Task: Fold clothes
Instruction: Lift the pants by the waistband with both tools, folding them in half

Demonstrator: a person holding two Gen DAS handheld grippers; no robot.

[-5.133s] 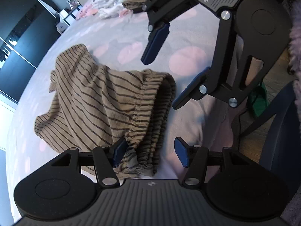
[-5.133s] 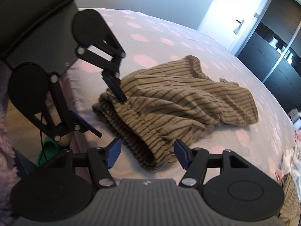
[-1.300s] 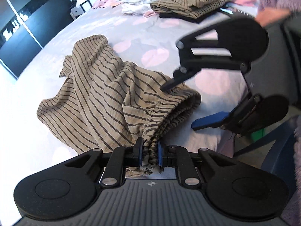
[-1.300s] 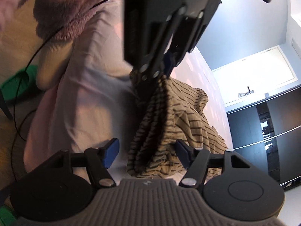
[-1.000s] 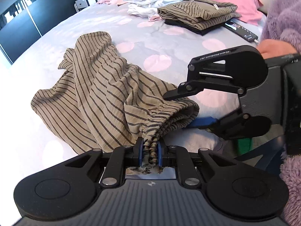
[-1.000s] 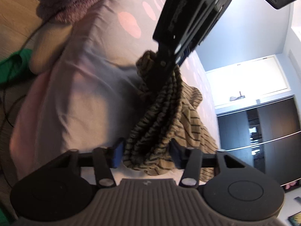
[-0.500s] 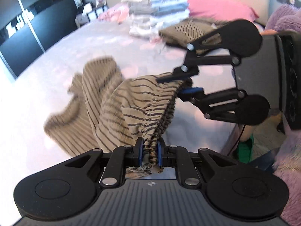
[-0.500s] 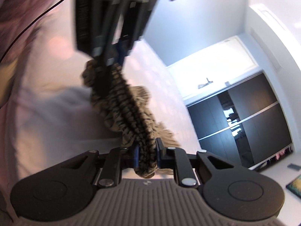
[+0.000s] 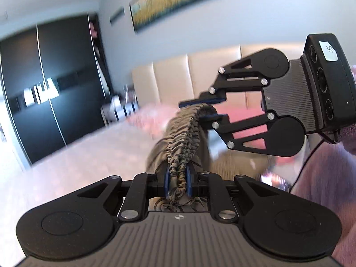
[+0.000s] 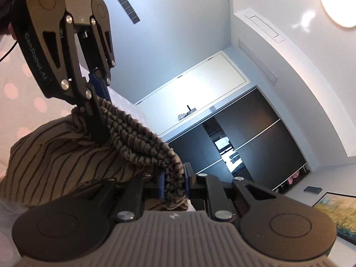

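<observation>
A tan garment with dark stripes (image 10: 55, 153) hangs in the air by its gathered elastic waistband (image 9: 184, 138). My left gripper (image 9: 176, 182) is shut on one end of that waistband, low in the left wrist view. My right gripper (image 9: 203, 110) reaches in from the right there and pinches the other end. In the right wrist view my right gripper (image 10: 174, 183) is shut on the bunched waistband (image 10: 138, 142), which runs up to my left gripper (image 10: 99, 118) at upper left. The cloth droops below the band; its lower part is hidden.
The bed with a pink-dotted sheet (image 9: 66, 162) lies below, blurred. A beige padded headboard (image 9: 173, 80) and pink pillows (image 9: 240, 113) are behind. Dark wardrobe doors (image 9: 44, 102) stand to the left. A person's purple fuzzy sleeve (image 9: 322, 178) is at right. A white door (image 10: 200, 82) shows far off.
My right gripper's jaws came together on the waistband. Both grippers then rose and tipped up toward level, lifting the garment off the bed with the waistband held between them.
</observation>
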